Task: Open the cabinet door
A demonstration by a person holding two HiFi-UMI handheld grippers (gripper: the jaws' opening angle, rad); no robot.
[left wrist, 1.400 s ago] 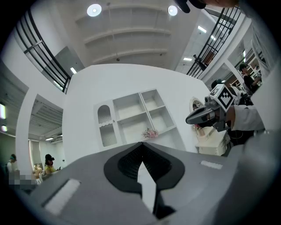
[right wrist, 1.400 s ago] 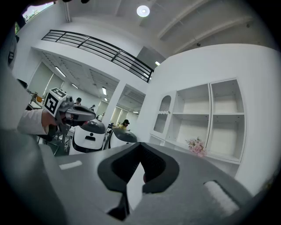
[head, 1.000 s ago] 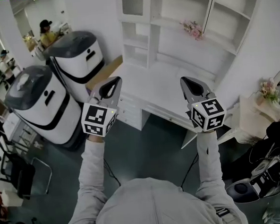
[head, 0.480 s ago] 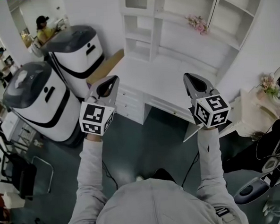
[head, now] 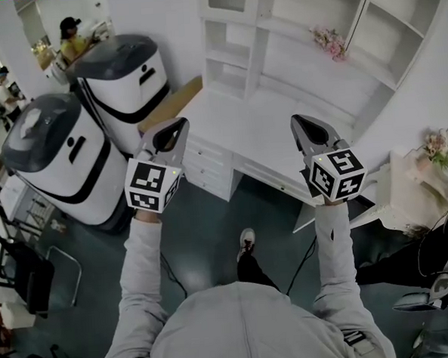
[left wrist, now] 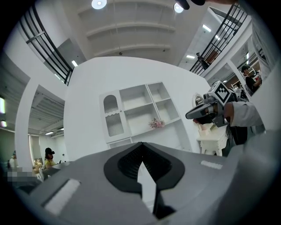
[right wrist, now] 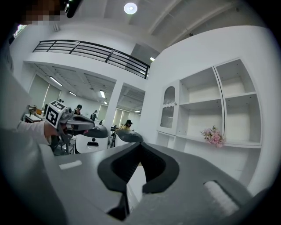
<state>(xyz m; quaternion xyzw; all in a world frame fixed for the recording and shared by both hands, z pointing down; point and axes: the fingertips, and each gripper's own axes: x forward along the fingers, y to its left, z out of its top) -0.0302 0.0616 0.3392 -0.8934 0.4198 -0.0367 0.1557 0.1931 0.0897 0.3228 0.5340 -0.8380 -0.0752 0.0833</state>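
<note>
Left tool (head: pixel 180 123) and right tool (head: pixel 298 121) are both closed, empty — spread one before reaching the far cabinet door (left wrist: pixel 113 115).

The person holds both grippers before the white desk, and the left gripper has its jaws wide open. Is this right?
No: the left gripper has its jaws shut, with nothing between them, as the left gripper view shows. The rest holds: it and the right gripper are before the white desk.

White walls (head: pixel 179 33), white desk (head: pixel 261 134), dark floor (head: pixel 204 232)
</note>
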